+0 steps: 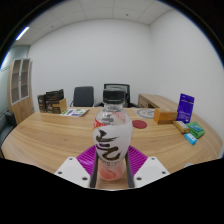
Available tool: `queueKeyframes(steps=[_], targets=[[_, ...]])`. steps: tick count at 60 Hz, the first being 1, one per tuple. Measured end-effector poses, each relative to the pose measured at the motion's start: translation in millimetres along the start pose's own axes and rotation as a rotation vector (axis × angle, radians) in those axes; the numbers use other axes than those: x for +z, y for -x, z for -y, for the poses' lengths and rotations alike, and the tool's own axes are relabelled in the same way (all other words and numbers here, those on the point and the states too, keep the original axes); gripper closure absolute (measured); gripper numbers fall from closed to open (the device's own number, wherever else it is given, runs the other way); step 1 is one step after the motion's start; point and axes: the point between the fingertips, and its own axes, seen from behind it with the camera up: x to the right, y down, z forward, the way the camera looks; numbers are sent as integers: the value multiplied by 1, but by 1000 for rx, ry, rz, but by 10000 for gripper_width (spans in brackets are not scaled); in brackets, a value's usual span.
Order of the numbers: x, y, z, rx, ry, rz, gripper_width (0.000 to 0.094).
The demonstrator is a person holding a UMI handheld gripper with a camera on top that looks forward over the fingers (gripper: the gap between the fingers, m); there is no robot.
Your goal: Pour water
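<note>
One clear plastic bottle (111, 135) sits upright in the claw (111, 164), both purple pads (88, 158) pressed against its lower half, so the claw is closed on it. The bottle has a white label with dark brush-like characters and a red mark, and what is inside looks reddish toward the bottom. Whether its base touches the counter (55, 132) or hangs just above it I cannot tell, since the fingers hide that part.

Beyond the bottle stretches a long, light wooden counter in a meeting room. At its far side, to the left, stand some dark boxes or books (51, 101) upright, with a few papers (76, 112) lying flat near them. Just behind the bottle and a little to the right lies a small red item (146, 113), and nearer, a small red-and-white object (145, 129) rests on the wood. Along the right end of the counter stands a purple box (186, 106), with a green pack (196, 130) and a light blue thing (190, 139) lying close by it, and a low wooden box (157, 102) further back.

Two dark office chairs (84, 96) are pushed up behind the counter against a plain white wall. A tall cabinet (20, 86) stands at the left.
</note>
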Motion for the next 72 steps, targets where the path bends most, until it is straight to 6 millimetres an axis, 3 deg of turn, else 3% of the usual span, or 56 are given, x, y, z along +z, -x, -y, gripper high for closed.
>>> queueKeyframes(steps=[9, 12, 23, 31, 38, 48, 55, 62, 68, 72], targets=[[-1, -6, 7, -13, -1, -22, 643], [-5, -10, 13, -31, 0, -31, 644], [-4, -60, 69, -162, -26, -136, 645], [28, -108, 124, -409, -46, -264, 644], [71, -140, 166, -696, -32, -364, 644], [136, -154, 212, -1140, -7, -450, 646], [176, -150, 223, -1505, 35, -481, 647], [204, -146, 212, -1787, 81, -480, 647], [215, -133, 207, -1987, 64, -473, 646], [223, -128, 196, -2033, 66, -433, 647]])
